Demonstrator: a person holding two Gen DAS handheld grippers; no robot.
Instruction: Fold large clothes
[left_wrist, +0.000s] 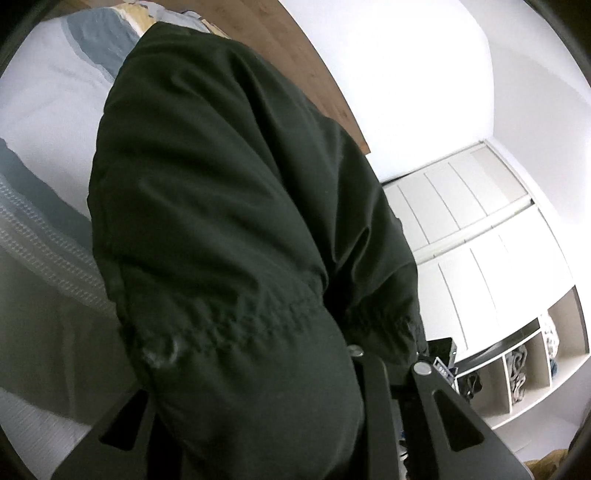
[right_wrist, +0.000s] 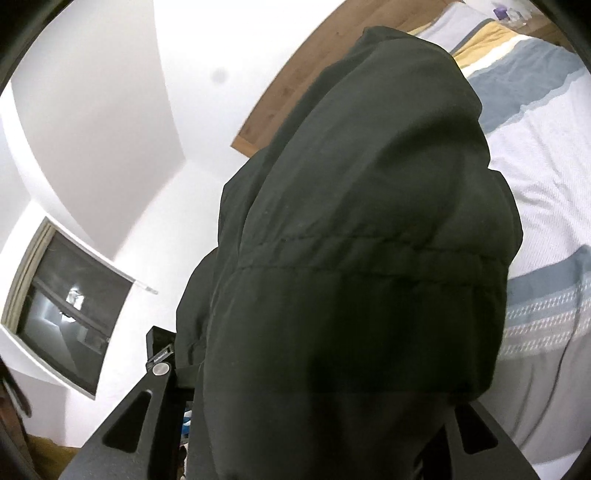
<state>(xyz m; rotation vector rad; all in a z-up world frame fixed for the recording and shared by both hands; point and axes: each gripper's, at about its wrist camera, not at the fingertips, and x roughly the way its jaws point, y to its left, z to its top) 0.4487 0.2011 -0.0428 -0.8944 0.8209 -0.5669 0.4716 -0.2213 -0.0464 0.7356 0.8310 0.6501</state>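
A large dark green garment (left_wrist: 229, 206) with an elastic waistband fills the middle of the left wrist view and hangs in front of the camera above the bed. My left gripper (left_wrist: 280, 373) is shut on the garment's edge; the cloth drapes over and hides its fingertips. The same dark garment (right_wrist: 362, 229) fills the right wrist view, with a stitched seam across it. My right gripper (right_wrist: 310, 387) is shut on the garment, and the cloth covers the fingertips. Both grippers hold it lifted.
A bed with a white, blue and yellow striped cover (left_wrist: 48, 122) lies behind the garment, also in the right wrist view (right_wrist: 546, 158). A wooden headboard (left_wrist: 295, 48) stands at its far end. White wardrobe shelves (left_wrist: 517, 369) are to the right. A dark window (right_wrist: 66, 317) is on the left wall.
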